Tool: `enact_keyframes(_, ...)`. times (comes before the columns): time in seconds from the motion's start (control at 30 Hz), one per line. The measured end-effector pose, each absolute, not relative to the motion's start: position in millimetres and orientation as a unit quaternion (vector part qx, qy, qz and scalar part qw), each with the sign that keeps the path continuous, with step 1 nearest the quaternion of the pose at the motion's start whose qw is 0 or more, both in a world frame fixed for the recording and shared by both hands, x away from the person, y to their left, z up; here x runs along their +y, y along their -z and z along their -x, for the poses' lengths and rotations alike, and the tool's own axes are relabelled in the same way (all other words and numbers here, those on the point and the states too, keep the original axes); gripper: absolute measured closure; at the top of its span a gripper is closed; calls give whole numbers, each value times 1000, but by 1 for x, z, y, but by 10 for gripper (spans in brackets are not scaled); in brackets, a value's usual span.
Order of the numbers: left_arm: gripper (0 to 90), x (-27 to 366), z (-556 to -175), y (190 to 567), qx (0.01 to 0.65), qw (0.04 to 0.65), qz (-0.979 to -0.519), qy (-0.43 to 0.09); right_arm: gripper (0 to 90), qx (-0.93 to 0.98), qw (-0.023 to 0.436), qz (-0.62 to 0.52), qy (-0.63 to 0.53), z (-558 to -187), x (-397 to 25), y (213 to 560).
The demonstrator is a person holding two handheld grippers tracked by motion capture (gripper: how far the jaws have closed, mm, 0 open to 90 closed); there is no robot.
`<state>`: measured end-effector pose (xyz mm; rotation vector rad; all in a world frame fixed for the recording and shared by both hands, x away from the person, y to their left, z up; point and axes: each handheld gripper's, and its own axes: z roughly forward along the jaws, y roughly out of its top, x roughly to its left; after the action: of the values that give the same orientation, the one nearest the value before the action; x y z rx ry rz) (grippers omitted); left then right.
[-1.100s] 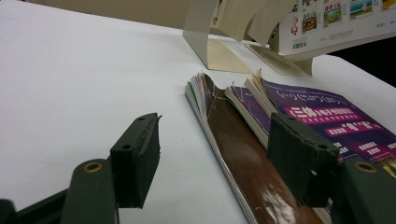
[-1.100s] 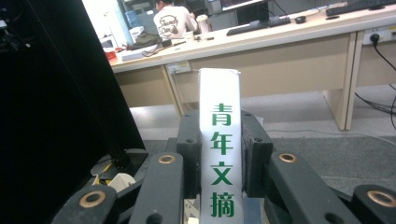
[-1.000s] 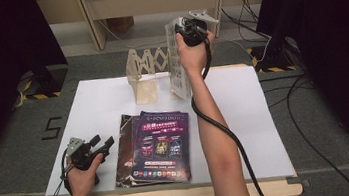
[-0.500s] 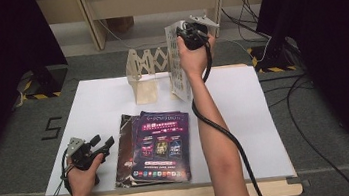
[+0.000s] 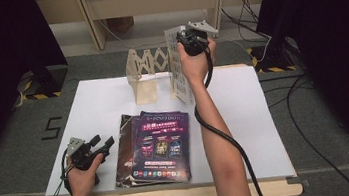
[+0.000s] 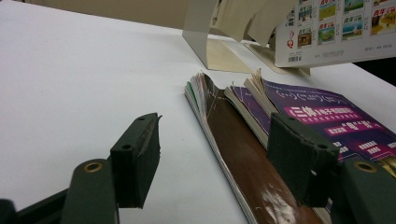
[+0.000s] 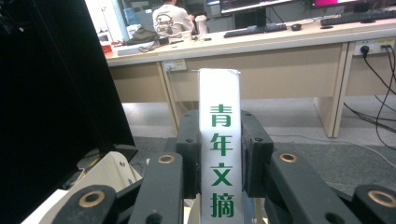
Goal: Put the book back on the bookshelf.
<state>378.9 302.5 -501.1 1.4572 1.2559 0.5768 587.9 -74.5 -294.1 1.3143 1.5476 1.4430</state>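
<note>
The right hand-held gripper (image 5: pixel 186 40) clamps the white-spined magazine with green characters (image 7: pixel 219 154) upright beside the pale wooden accordion book rack (image 5: pixel 147 73) at the white table's (image 5: pixel 255 118) far edge, while the left hand-held gripper (image 6: pixel 219 154) rests agape near the purple-covered magazine stack (image 5: pixel 155 145).

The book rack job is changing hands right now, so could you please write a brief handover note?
Right gripper: shut on the white magazine, held upright by its spine at the wooden rack on the table's far side.
Left gripper: open, empty, resting beside the stack of magazines.
Done: one magazine lifted to the rack.
Left: seat it and release, then probably move the stacked ones, purple cover on top.
</note>
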Motion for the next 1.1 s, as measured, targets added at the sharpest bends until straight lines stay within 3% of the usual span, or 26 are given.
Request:
enact_keyframes(0.33, 342, 302, -379, 501, 526, 536, -614, -244, 741, 588, 323, -495, -551, -581, -80, 307)
enact_keyframes(0.67, 341, 303, -379, 501, 527, 537, -612, -243, 742, 587, 315, -503, -550, -586, -85, 296)
enact_keyframes(1.1, 341, 303, -378, 501, 525, 539, -612, -243, 742, 568, 339, -493, -565, -591, -78, 289)
